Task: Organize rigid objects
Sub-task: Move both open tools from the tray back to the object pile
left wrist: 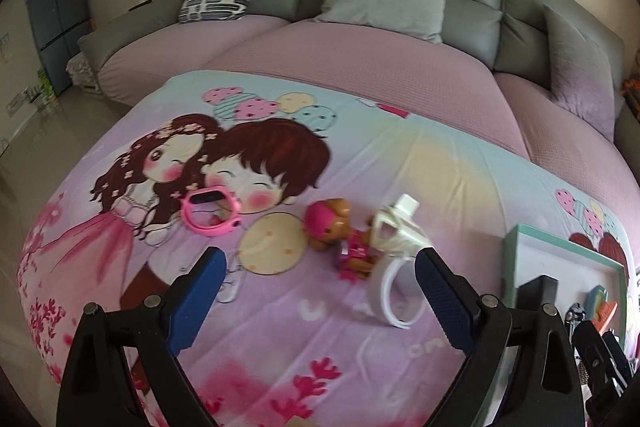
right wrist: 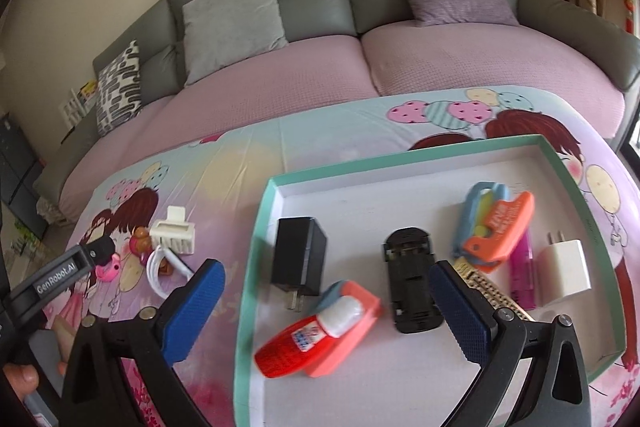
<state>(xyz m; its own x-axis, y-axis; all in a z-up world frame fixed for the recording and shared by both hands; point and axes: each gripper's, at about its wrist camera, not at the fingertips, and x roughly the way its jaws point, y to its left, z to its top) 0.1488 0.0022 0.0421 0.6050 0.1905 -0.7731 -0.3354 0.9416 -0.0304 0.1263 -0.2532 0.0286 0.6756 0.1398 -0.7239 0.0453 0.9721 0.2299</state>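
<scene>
Hovering spread and empty, left tongs (left wrist: 320, 291) over pink toy dog (left wrist: 340, 235), right tongs (right wrist: 326, 307) over teal tray (right wrist: 256, 227)

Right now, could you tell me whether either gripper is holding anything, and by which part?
Nothing is held. The left gripper is open above the cloth, and the right gripper is open over the tray.

Lying on the cartoon-printed cloth-covered table (left wrist: 280, 347), left to right: pink plastic ring toy (left wrist: 210, 213), brown-and-pink toy puppy figure (left wrist: 340, 231), white plastic watering-can toy (left wrist: 396, 227). Sitting rightward, teal-rimmed shallow cardboard tray (right wrist: 256, 239), holding black plug adapter (right wrist: 298, 255) left of black toy-car chassis (right wrist: 412, 287).
</scene>
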